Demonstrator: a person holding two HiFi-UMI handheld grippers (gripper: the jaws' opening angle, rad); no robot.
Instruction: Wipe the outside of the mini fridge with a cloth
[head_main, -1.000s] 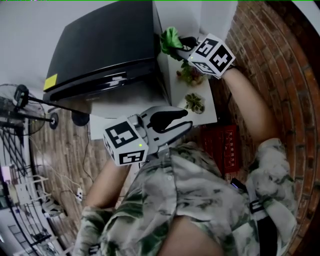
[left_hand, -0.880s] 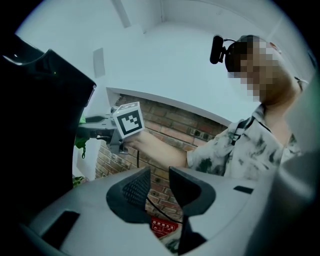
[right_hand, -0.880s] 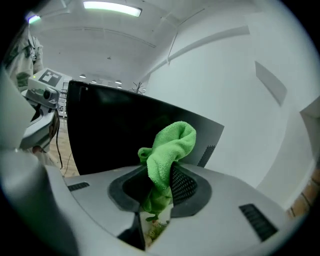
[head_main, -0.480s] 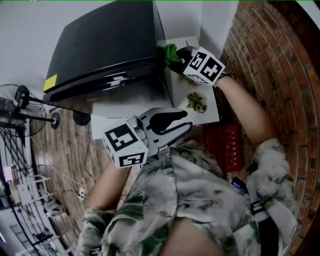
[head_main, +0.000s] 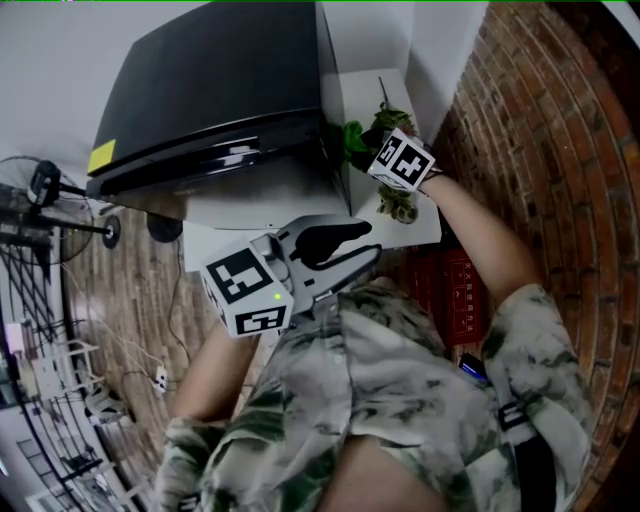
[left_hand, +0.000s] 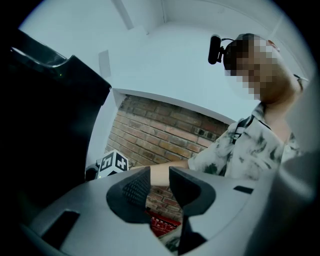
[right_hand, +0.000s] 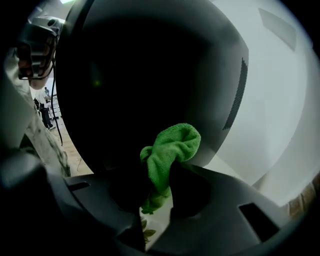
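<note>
The black mini fridge (head_main: 215, 85) fills the upper left of the head view, and its dark side wall (right_hand: 150, 75) fills the right gripper view. My right gripper (head_main: 362, 143) is shut on a green cloth (right_hand: 170, 150), which it holds against the fridge's right side, low down near the white table. The cloth (head_main: 351, 136) shows as a small green patch by the marker cube. My left gripper (head_main: 345, 250) hangs close to my chest, well away from the fridge. Its jaws (left_hand: 159, 187) stand apart with nothing between them.
A white table (head_main: 425, 228) with leaf prints stands right of the fridge, against a brick wall (head_main: 530, 120). A red crate (head_main: 455, 300) sits on the floor below it. A fan on a stand (head_main: 45, 190) and a wire rack (head_main: 40, 400) are at the left.
My right gripper has slid down the fridge's right side with the green cloth, from near the top corner to low by the white table. The left gripper has stayed put.
</note>
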